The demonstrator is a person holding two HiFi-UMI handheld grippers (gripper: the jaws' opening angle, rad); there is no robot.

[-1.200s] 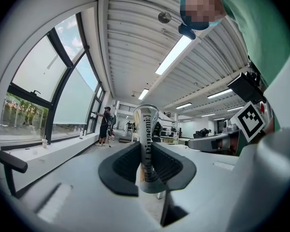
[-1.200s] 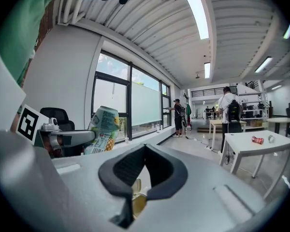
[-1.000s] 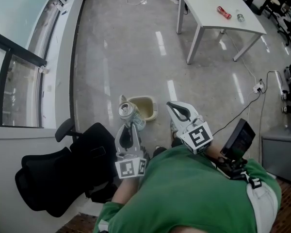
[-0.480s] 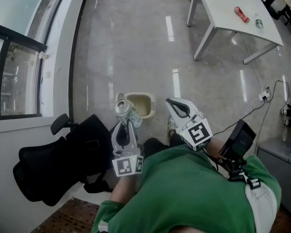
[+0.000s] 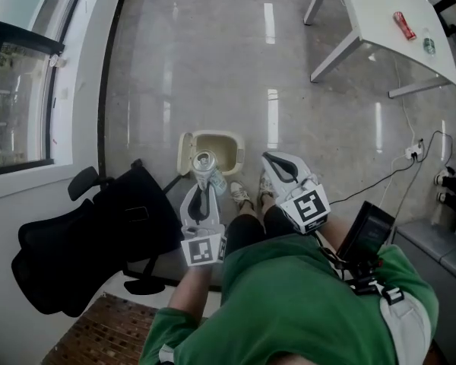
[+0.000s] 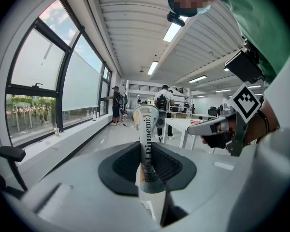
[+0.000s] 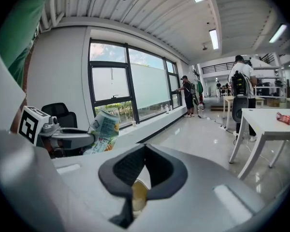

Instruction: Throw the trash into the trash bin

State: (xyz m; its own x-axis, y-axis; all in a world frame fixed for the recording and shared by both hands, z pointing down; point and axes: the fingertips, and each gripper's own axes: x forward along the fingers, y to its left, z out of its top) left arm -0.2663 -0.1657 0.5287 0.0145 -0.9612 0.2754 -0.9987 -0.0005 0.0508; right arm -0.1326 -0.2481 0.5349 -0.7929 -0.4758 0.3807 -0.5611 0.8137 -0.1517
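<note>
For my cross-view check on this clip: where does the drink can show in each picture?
Head view: the can sits at centre, above the left gripper, overlapping the trash bin.
Left gripper view: dead centre, clamped between the jaws.
Right gripper view: left of centre, with the left gripper on it.
Shared landmark: the white table, upper right in the head view and at right in both gripper views.

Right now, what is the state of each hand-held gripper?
Left hand-held gripper: closed on the can.
Right hand-held gripper: closed, empty.
</note>
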